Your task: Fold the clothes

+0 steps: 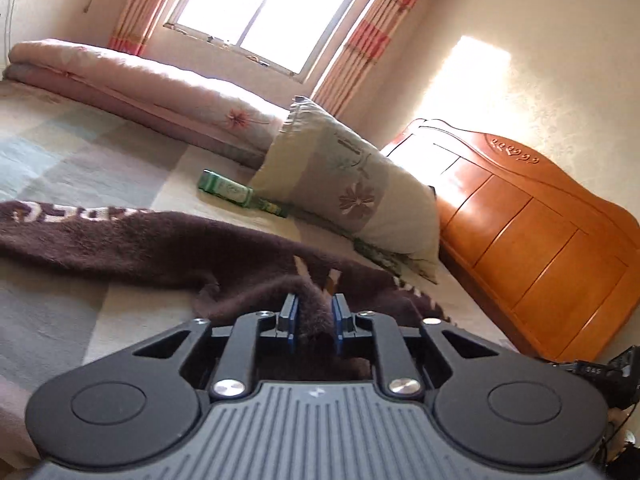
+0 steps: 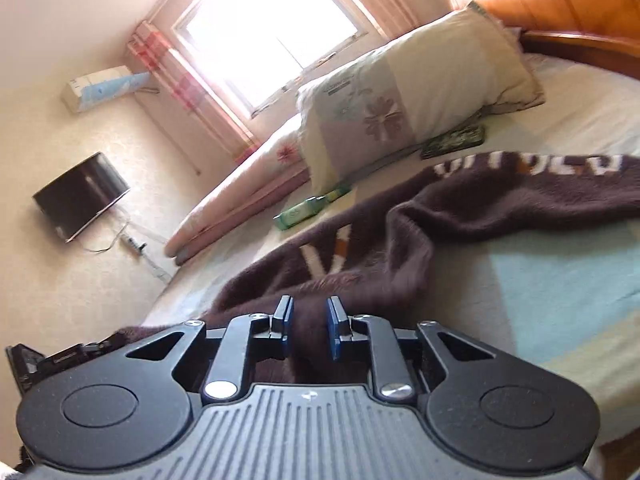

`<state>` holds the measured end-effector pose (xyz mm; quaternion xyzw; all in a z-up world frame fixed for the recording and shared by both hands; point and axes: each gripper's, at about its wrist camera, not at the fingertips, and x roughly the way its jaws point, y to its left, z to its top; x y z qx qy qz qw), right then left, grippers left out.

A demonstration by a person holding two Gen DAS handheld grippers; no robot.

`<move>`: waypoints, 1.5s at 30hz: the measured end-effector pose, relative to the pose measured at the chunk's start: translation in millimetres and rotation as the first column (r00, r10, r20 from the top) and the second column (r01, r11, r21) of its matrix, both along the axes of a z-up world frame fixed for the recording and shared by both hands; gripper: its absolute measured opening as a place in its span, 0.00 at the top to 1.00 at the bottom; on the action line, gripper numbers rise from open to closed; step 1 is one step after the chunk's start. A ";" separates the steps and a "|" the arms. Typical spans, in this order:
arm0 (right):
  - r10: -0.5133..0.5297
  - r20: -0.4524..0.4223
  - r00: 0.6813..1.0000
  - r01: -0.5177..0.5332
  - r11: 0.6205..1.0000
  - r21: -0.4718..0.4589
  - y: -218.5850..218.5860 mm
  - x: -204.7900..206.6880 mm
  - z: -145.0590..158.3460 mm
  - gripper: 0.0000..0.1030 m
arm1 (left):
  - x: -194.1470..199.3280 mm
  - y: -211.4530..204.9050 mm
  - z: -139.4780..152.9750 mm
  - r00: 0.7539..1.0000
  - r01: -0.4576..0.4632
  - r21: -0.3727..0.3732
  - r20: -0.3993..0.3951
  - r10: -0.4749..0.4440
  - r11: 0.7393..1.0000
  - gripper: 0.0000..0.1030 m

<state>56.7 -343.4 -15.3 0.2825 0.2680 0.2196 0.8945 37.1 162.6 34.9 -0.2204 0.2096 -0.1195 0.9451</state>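
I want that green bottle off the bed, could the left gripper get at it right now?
Probably not yet: the left gripper is shut on the brown sweater. The green bottle itself lies uncovered beyond it.

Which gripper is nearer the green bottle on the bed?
Hard to call; probably the left. The left gripper grips the brown sweater, with the green bottle ahead to its left. The right gripper grips the sweater too; the bottle lies ahead.

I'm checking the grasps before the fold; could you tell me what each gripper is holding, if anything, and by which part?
Both hold the brown fuzzy garment. The left gripper and the right gripper are each shut on a bunched fold at its near edge; which part of the garment cannot be told.
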 end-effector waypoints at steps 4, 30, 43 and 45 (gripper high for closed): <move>-0.030 -0.025 0.999 0.031 0.999 0.010 -8.7 -1.5 -8.9 0.70 | 2.5 7.7 11.3 0.999 -0.033 0.009 0.010 0.033 0.999 0.63; 0.005 -0.480 0.877 0.094 0.979 0.182 -8.5 254.7 -116.8 0.22 | 211.2 62.2 -131.0 0.860 -0.081 -0.171 -0.510 -0.018 0.982 0.36; 0.101 -0.512 0.853 0.052 0.960 0.276 -1.8 300.0 -132.9 0.22 | 247.7 39.6 -133.0 0.859 -0.016 -0.148 -0.508 -0.062 0.989 0.32; 0.122 -0.524 0.843 0.060 0.947 0.317 -0.8 308.0 -138.3 0.22 | 246.6 37.1 -132.0 0.859 -0.017 -0.153 -0.508 -0.064 0.988 0.32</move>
